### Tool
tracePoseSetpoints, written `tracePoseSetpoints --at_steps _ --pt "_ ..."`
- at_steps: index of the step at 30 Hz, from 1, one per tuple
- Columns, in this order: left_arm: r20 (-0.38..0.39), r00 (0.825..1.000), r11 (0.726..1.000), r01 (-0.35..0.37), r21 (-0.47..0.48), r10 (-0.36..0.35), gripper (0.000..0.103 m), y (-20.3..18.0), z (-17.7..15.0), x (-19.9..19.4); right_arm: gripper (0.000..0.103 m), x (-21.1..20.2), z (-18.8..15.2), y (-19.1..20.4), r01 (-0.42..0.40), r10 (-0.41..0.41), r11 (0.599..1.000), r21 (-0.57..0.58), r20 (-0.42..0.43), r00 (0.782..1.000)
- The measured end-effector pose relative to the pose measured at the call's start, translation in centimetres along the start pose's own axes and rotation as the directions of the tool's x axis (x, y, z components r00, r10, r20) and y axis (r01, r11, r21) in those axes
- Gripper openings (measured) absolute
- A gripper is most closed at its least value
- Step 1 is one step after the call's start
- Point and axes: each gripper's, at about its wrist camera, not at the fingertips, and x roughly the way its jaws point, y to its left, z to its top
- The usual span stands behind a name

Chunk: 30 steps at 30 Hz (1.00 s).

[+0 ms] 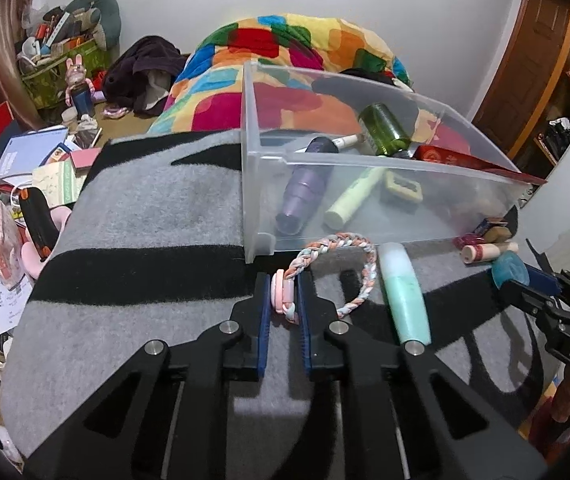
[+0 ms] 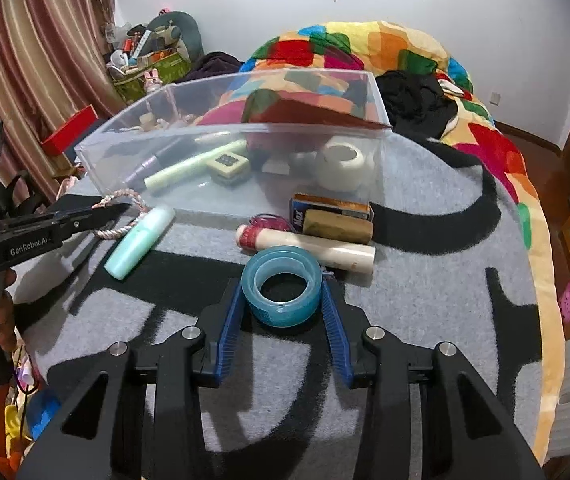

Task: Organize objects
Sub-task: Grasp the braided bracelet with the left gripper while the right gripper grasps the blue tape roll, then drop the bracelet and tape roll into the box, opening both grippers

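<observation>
My left gripper (image 1: 283, 280) is shut on the pink piece of a braided pastel band (image 1: 369, 276), which lies on the grey and black blanket (image 1: 145, 216) just in front of the clear plastic bin (image 1: 365, 80). My right gripper (image 2: 282, 284) is shut on a blue tape roll (image 2: 285, 314), its blue pads against both sides of the roll. The bin (image 2: 245, 200) holds a purple bottle (image 1: 305, 192), a pale green tube (image 1: 351, 198), a green bottle (image 1: 385, 128) and a red box (image 1: 465, 160). A mint tube (image 1: 403, 296) lies beside the band.
A cream tube with a red cap (image 2: 309, 246) and a small battery box (image 2: 333, 208) lie before the bin. A colourful quilt (image 2: 385, 48) is heaped behind it. Books and clutter (image 1: 37, 160) crowd the floor at the left. A hand (image 2: 3, 312) holds the left gripper's handle.
</observation>
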Motion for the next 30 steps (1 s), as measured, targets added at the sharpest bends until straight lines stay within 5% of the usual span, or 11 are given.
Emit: tracePoseSetpoints --at_steps 20,30 --pt "0.212 0.973 0.996 0.089 -0.001 -0.087 0.012 -1.7 4.1 -7.1 0.036 -5.4 4.8 3.2 -0.077 0.084 0.996 -0.048 0.187 0.979" --pt "0.139 0.988 0.995 0.071 -0.069 -0.061 0.012 -0.1 7.4 -2.5 0.036 -4.0 8.5 4.9 -0.075 0.088 0.995 -0.068 0.208 0.974"
